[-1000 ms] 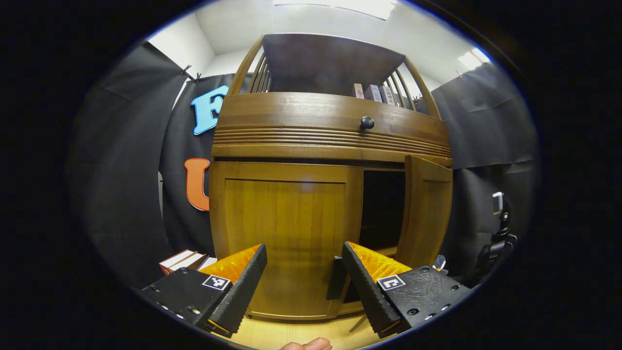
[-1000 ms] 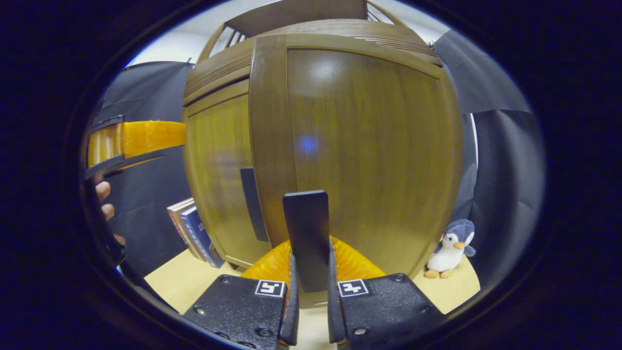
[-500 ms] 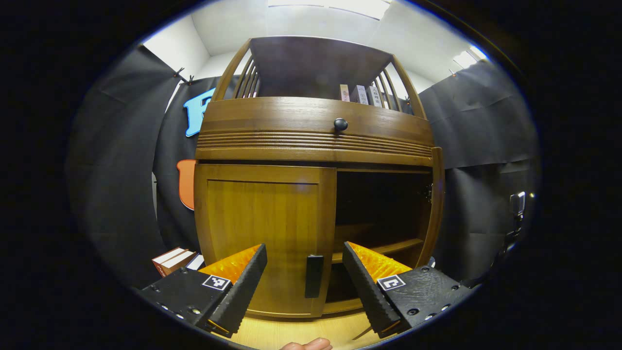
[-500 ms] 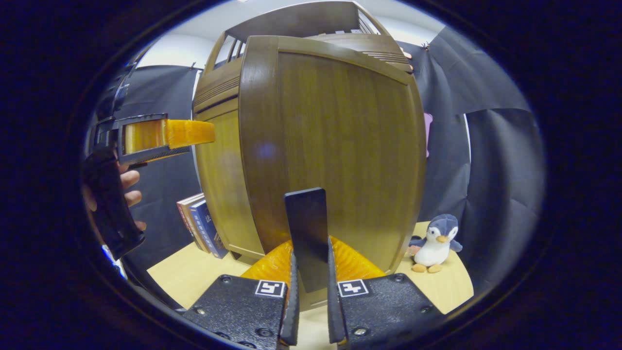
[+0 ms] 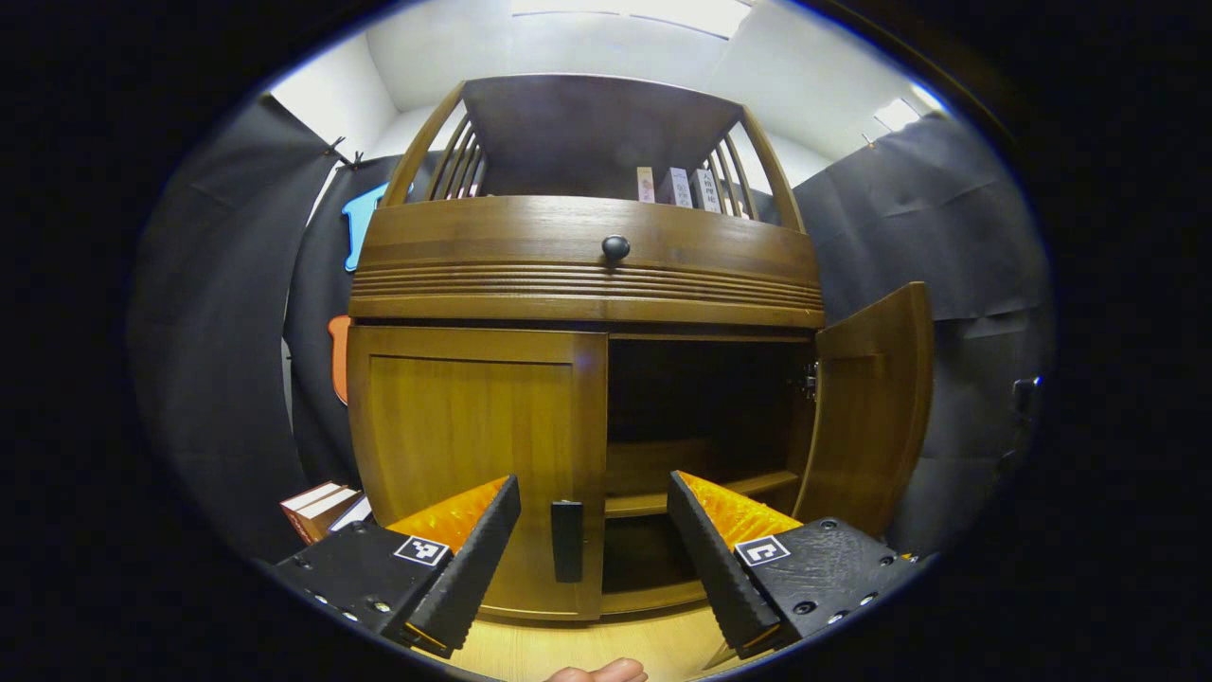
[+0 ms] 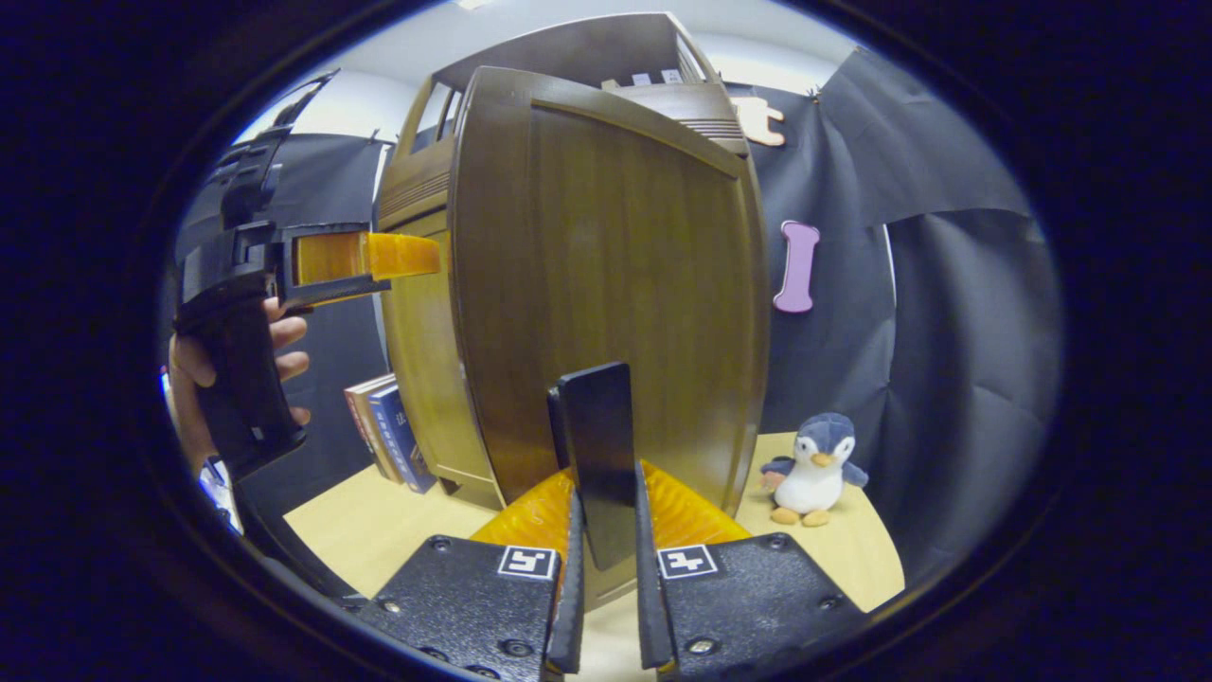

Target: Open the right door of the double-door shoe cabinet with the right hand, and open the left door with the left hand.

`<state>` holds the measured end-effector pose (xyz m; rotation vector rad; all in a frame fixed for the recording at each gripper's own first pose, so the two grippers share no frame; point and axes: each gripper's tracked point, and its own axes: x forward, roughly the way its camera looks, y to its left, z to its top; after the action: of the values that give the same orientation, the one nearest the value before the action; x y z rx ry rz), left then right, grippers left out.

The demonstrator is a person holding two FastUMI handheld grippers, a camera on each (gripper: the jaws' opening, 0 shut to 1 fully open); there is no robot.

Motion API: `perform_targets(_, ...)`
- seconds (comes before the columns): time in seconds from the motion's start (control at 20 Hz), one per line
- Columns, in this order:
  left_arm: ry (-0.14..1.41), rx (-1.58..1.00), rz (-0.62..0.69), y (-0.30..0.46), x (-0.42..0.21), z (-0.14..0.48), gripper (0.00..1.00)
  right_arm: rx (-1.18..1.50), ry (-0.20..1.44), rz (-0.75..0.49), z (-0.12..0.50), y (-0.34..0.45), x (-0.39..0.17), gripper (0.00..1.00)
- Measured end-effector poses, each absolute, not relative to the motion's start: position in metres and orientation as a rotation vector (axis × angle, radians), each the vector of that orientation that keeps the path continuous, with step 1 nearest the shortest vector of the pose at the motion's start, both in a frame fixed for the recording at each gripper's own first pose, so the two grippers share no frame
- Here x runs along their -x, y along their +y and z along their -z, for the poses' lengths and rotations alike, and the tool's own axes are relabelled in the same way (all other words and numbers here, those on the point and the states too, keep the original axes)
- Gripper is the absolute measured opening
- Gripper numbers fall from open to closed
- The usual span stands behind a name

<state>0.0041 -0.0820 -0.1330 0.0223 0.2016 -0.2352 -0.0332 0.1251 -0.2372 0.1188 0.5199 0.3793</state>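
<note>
Right gripper (image 6: 606, 568) jaws pinch the right door's handle (image 6: 598, 455) (left gripper (image 5: 592, 549) jaws spread).

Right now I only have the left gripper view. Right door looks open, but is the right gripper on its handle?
Observer: Yes. The right gripper is shut on the right handle, with a finger pressing each side of it.
Operator: Anything past that door if it swings wider?
Observer: A penguin stands on the wood surface just beyond the right door's outer edge, close to it but apart. Swinging wider might reach it.
Operator: And my gripper from that side?
Observer: The left gripper sits out in front of the left door, not touching it, held by a hand.
</note>
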Motion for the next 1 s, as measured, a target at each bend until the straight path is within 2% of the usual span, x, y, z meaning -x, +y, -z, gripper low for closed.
perform_targets(0.55,0.211,-0.028,0.26,-0.1,0.0,0.14,0.94,-0.092,0.525,-0.255,0.231,0.058,0.044,0.2)
perform_targets(0.8,0.222,-0.016,0.257,-0.102,0.0,0.143,0.94,-0.109,0.533,-0.123,0.235,0.009,0.037,0.16)
perform_targets(0.85,0.22,-0.016,0.259,-0.102,0.0,0.143,0.94,-0.118,0.535,-0.113,0.237,0.003,0.037,0.05)
perform_targets(0.9,0.221,-0.018,0.264,-0.103,-0.001,0.145,0.94,-0.131,0.535,-0.11,0.237,-0.001,0.036,0.08)
perform_targets(1.0,0.222,-0.018,0.274,-0.105,-0.002,0.147,0.94,-0.15,0.538,-0.108,0.236,-0.01,0.04,0.06)
